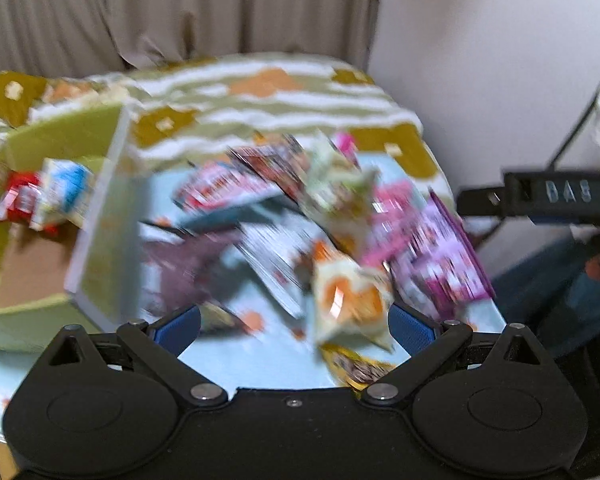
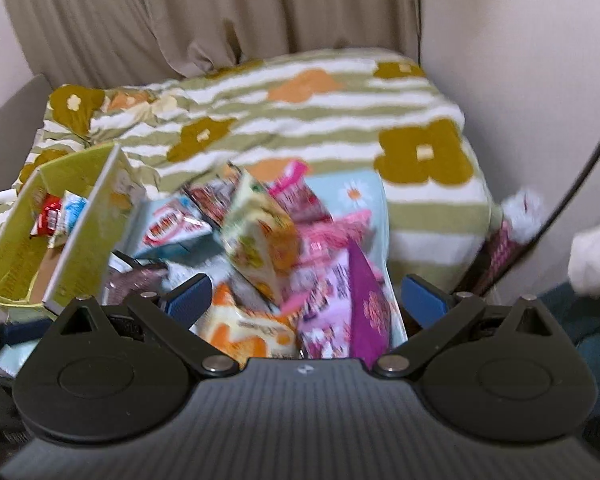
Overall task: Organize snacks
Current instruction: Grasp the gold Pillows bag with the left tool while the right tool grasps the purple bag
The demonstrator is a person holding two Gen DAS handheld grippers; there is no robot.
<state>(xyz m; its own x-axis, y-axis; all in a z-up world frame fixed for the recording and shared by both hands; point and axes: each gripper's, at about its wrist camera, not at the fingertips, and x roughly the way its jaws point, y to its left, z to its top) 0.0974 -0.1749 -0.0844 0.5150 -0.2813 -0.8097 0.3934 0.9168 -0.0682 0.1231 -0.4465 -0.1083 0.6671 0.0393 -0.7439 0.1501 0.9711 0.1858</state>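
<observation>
Now both your hand-held grippers, left [image 1: 294, 322] and right [image 2: 306, 298], gape wide and empty over the snack pile [image 1: 320, 220]; the box [image 1: 40, 216] sits at nine o'clock. Slippery overlapping packets may slide or come up doubled.

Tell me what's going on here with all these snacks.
A person is sorting snacks with a tool in each hand. The left tool and the right tool are both open and hold nothing, poised over a pile of snack packets on a light blue cloth. A green box at the left already holds a red packet and a blue and white packet.
</observation>
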